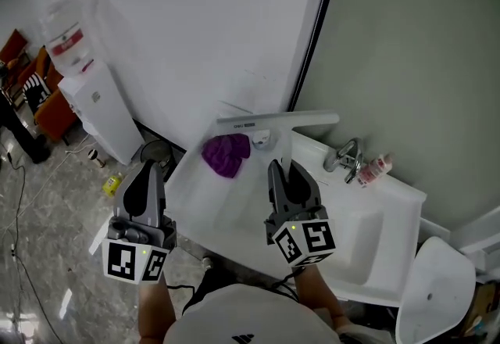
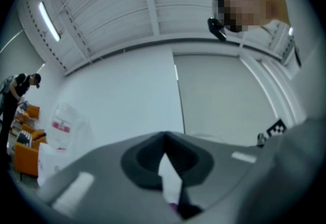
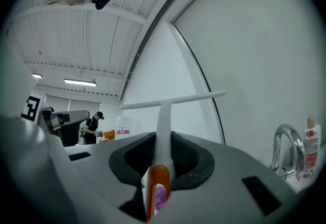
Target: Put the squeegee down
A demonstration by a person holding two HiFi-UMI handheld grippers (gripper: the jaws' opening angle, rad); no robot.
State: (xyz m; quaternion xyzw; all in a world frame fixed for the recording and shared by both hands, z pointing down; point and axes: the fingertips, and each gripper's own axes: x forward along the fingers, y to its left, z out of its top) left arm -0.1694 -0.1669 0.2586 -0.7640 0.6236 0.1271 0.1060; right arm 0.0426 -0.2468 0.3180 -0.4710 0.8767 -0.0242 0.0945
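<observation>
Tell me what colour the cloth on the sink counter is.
The cloth is purple; the head view shows it best.

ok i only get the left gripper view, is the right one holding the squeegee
Observer: yes, the right gripper is shut on the squeegee, gripping its white handle.
Operator: which way is the blade end pointing
Observer: away from the person, toward the wall, above the sink counter.
Operator: anything near the basin to watch for
Observer: a small bottle stands beside the faucet.
</observation>
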